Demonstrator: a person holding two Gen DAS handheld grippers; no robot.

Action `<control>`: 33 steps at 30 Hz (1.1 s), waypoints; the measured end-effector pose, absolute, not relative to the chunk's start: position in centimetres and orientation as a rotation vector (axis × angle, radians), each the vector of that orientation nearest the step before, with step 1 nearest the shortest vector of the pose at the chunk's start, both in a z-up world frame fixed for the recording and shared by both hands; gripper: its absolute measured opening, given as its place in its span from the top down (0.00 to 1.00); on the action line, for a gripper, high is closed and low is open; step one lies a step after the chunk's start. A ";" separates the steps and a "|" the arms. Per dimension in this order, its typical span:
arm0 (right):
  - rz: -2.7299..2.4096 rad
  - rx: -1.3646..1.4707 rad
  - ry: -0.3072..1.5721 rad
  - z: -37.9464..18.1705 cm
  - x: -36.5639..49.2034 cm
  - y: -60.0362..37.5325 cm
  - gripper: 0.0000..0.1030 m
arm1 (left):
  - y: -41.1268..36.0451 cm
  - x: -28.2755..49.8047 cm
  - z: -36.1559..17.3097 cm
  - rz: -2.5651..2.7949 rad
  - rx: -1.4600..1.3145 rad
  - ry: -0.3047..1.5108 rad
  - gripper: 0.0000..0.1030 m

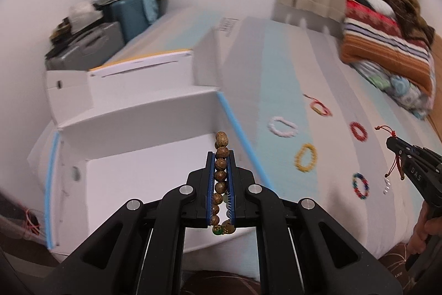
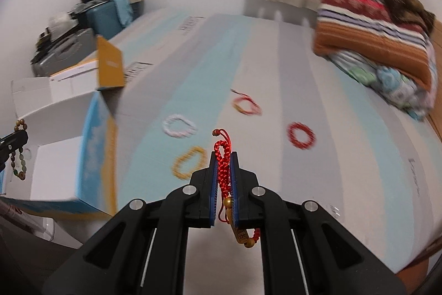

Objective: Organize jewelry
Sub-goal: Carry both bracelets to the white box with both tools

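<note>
My left gripper [image 1: 221,156] is shut on a brown wooden bead bracelet [image 1: 221,154] and holds it above the open white box [image 1: 143,167]. My right gripper [image 2: 223,156] is shut on a red braided cord bracelet [image 2: 223,165] with gold charms, held above the striped bed surface. The right gripper also shows at the right edge of the left wrist view [image 1: 392,143]. On the bed lie a white bracelet [image 2: 179,126], a yellow one [image 2: 190,162], a red one [image 2: 301,134], a red-and-yellow one [image 2: 246,105] and a multicoloured one [image 1: 360,185].
The box has a blue outer side [image 2: 96,151] and an orange flap [image 2: 110,65]. Folded blankets [image 2: 373,40] are stacked at the far right of the bed. Suitcases and clutter [image 1: 91,38] stand by the far left wall. Curtains hang behind.
</note>
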State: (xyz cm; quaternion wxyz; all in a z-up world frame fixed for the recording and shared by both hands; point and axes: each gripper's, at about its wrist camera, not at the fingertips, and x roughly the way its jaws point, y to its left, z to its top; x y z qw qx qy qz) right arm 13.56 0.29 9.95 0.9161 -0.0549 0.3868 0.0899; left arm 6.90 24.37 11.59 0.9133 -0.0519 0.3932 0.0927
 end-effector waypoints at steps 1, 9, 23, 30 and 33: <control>0.205 -0.124 0.790 10.2 13.7 1.8 0.93 | 25.2 6.7 11.6 0.201 -0.113 0.809 0.93; 0.329 -0.185 0.764 10.3 13.7 11.2 0.93 | 32.9 4.9 11.1 0.302 -0.168 0.817 0.93; 0.536 -0.238 0.790 8.0 11.6 23.3 0.93 | 41.0 2.4 8.1 0.391 -0.241 0.885 0.93; 0.568 -0.248 0.890 4.9 11.4 26.2 0.93 | 42.3 2.3 5.6 0.390 -0.271 0.940 0.93; 0.568 -0.247 0.927 3.8 11.4 26.6 0.93 | 42.6 2.4 4.7 0.389 -0.280 0.962 0.93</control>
